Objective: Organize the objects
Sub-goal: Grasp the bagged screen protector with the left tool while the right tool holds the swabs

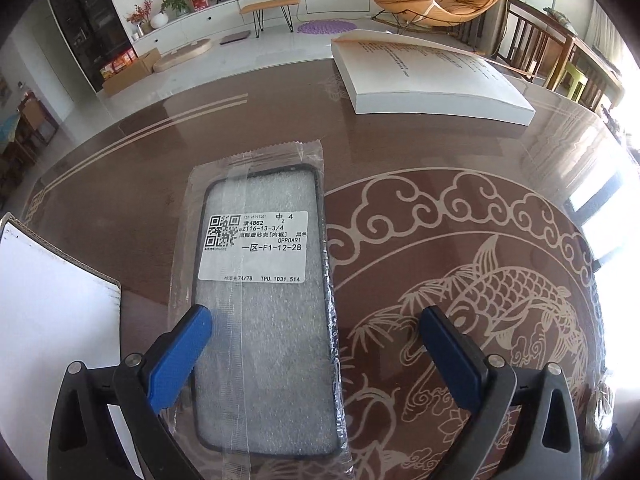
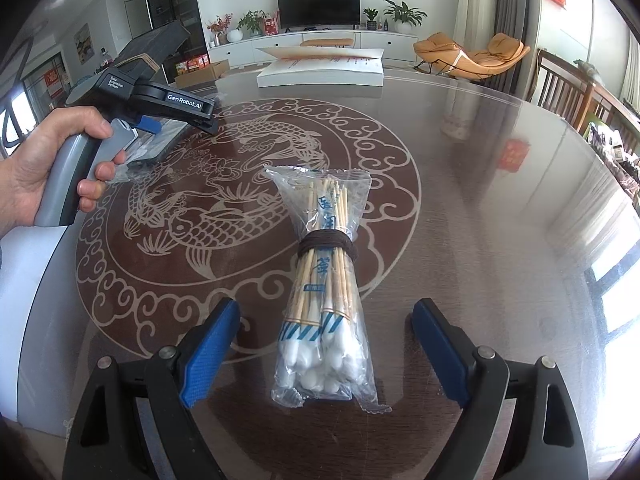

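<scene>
At the far left of the left wrist view, a white cardboard box (image 1: 52,320) stands on the table's edge, its corrugated rim showing. Just beside it lies a phone case in a clear plastic sleeve (image 1: 260,312), flat on the glass-topped table (image 1: 440,152), with a white printed label (image 1: 253,246) and a QR code across its upper half. The left gripper (image 1: 316,326) hovers over the case's near end, its blue-padded fingers (image 1: 180,356) spread wide — the left pad sits over the sleeve's left edge, the right pad well clear of it over the carp pattern, and neither pinches anything. Further right and toward the far edge of the table rests a thick white book (image 1: 424,76), its cover lifted slightly.

In the right wrist view, the person's left hand (image 2: 44,172) grips the grey handle of the left gripper at the left edge, with the sleeved case partly hidden beneath that gripper. The same white book (image 2: 320,70) lies at the far side of the table. Nearer the middle, a bag of cotton swabs (image 2: 326,288) lies lengthwise on the glass, wooden sticks fanned toward the far end, white tips toward the camera, and a dark brown band (image 2: 328,244) wound around its waist. The right gripper (image 2: 326,320) is open wide — its fingers (image 2: 212,352) straddle the swab-tip end of the bag with clear gaps on both sides, touching nothing.
</scene>
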Tool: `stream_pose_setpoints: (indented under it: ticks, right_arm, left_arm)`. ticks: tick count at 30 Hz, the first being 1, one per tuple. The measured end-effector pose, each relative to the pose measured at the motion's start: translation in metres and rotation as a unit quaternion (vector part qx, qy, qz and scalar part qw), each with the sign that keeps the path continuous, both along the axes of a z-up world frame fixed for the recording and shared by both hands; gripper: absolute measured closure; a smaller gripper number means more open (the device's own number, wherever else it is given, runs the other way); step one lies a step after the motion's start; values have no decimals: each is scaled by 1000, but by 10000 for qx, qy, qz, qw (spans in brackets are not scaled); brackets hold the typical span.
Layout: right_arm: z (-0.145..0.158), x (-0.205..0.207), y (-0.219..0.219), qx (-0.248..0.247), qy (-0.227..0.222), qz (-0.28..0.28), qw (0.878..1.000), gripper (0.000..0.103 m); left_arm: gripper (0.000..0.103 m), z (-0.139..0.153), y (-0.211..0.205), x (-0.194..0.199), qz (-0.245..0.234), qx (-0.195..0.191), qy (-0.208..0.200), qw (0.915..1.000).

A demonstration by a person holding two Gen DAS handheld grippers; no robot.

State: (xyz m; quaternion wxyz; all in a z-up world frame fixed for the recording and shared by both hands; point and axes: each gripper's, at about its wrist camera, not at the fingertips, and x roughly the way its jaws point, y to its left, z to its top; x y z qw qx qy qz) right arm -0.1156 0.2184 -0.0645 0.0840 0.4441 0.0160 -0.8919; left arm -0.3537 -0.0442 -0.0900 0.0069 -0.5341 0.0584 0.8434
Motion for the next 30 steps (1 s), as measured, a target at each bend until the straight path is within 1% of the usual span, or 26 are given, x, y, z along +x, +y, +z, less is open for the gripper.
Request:
stream_pose_setpoints:
  ticks: [1, 3, 4, 8, 11, 13, 19, 20, 21, 22, 24, 26, 28, 30]
  right_arm:
    - [0, 0, 0, -8, 0, 3, 10000, 14]
    - [0, 0, 0, -28, 1, 8, 10000, 14]
    - [0, 0, 0, -34, 1, 9, 10000, 13]
    - [0, 0, 0, -21, 0, 12, 10000, 13]
    - [0, 0, 1, -39, 1, 13, 10000, 13]
    - [0, 0, 1, -47, 1, 13, 10000, 13]
    - [0, 1, 2, -44, 0, 11, 10000, 13]
    - [0, 1, 2, -43, 1, 11, 10000, 13]
    - [0, 1, 2, -44, 1, 11, 10000, 13]
    - [0, 1, 1, -46, 1, 11, 10000, 13]
    - [0, 1, 1, -43, 2, 11, 10000, 13]
    - [0, 1, 1, -38, 0, 11, 10000, 13]
    - [0, 1, 2, -38, 1, 11, 10000, 13]
    - [0, 1, 2, -47, 0, 13, 10000, 13]
  left_arm:
    - [0, 4, -3, 2, 95, -9, 114, 9999]
    - [0, 16, -9, 6, 140, 132, 365, 9991]
    - [0, 19, -11, 5, 159, 188, 384, 9990]
    - [0, 13, -23, -2, 285, 522, 116, 9982]
    - [0, 2, -29, 0, 382, 553, 24, 9977]
    - [0, -4, -32, 2, 445, 463, 39, 9979]
    - [0, -7, -37, 6, 449, 440, 106, 9980]
    - [7, -6, -37, 10, 468, 426, 198, 9978]
    - [21, -4, -38, 16, 531, 460, 329, 9970]
    - [26, -4, -40, 19, 626, 436, 438, 9961]
    - [28, -4, -41, 38, 791, 446, 572, 9942]
    - [28, -5, -35, 64, 778, 426, 677, 9938]
    - [28, -5, -25, 97, 727, 427, 678, 9941]
    - [28, -3, -12, 138, 673, 416, 657, 9947]
